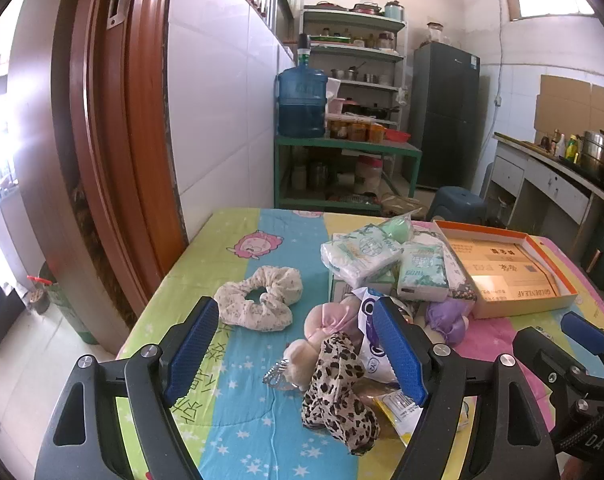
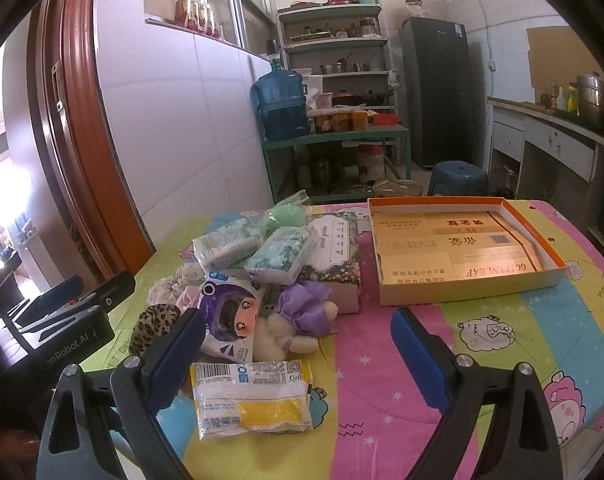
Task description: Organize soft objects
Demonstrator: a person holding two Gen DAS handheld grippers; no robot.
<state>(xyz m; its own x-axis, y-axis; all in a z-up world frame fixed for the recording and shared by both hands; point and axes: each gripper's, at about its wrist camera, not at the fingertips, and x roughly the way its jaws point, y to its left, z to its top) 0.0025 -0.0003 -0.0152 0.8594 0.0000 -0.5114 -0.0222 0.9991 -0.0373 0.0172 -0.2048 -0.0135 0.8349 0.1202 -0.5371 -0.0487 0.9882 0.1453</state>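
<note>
Table with striped cartoon cloth (image 2: 502,320). Left gripper (image 1: 298,354): fingers spread, holding nothing, above the near end of the pile. Right gripper (image 2: 298,354): fingers spread, holding nothing, over bare cloth. Pile at centre: leopard-print scrunchie (image 1: 338,392), tissue packs (image 2: 258,250), purple bow (image 2: 306,306), yellow-and-white packet (image 2: 254,398) nearest. Cream scrunchie (image 1: 258,298) lay left, apart. Open orange-rimmed box (image 2: 462,248) stood far right, beside the pile.

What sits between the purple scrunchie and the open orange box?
Only bare bedsheet: a pink stripe separates the purple scrunchie from the orange box. Clearest in the right wrist view.
</note>
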